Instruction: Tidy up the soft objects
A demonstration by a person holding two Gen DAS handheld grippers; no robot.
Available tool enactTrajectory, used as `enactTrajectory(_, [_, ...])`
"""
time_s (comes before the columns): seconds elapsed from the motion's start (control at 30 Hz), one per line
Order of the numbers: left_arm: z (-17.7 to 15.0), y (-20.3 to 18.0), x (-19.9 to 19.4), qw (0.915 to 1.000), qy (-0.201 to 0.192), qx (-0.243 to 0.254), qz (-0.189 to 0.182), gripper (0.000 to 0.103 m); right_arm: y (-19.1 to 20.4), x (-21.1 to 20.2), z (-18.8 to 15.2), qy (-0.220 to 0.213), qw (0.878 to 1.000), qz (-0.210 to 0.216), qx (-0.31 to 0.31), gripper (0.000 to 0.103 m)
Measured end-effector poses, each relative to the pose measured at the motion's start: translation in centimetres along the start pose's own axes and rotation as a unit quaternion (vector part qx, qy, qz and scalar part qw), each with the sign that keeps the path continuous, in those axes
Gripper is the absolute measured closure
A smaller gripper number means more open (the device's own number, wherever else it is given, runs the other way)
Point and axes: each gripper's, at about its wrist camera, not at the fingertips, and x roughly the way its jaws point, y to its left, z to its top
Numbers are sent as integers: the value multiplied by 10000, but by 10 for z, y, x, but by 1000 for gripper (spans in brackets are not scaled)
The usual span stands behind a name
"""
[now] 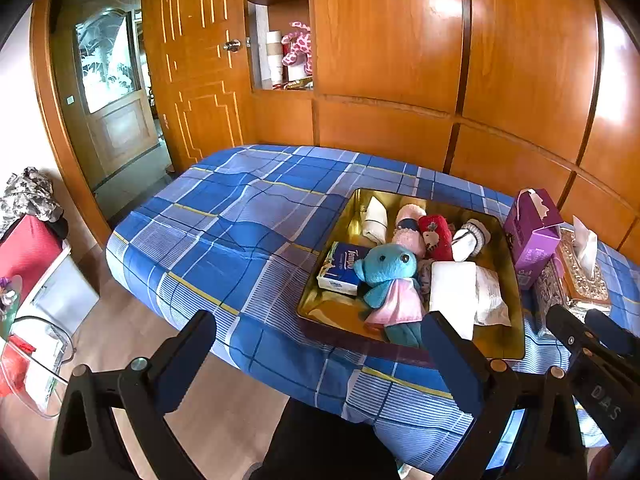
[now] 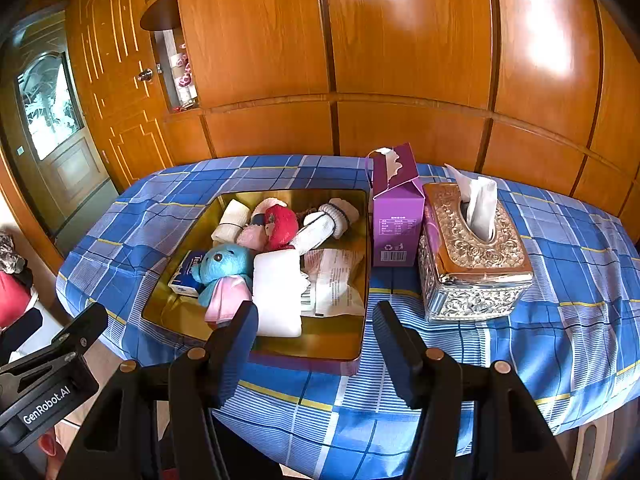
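- Bright daylight is filling both views, and colours are showing vivid and saturated.
- Glare is bouncing off the glossy wooden wall panels (image 2: 400,40), blowing out white patches at upper right.
- The gold tray (image 2: 320,344) is gleaming with reflections.
- Fisheye distortion is bending straight lines, and black vignetting is darkening the corners.

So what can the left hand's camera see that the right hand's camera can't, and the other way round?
Only the left wrist view shows the clear container on the floor, the camouflage cloth on a red case, and bare floor beside the bed.

Only the right wrist view shows the ornate tissue box whole, and the barcode face of the purple carton.

Both show the gold tray on the blue plaid sheet, with the blue plush toy inside. The left gripper and the right gripper are both open and empty.
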Motion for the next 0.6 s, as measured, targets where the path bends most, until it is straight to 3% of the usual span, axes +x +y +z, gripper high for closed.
enactTrajectory(0.6, [-1,-1,2,9999,16,31,-125,0,-1,3,0,46,10000,-13,23,43])
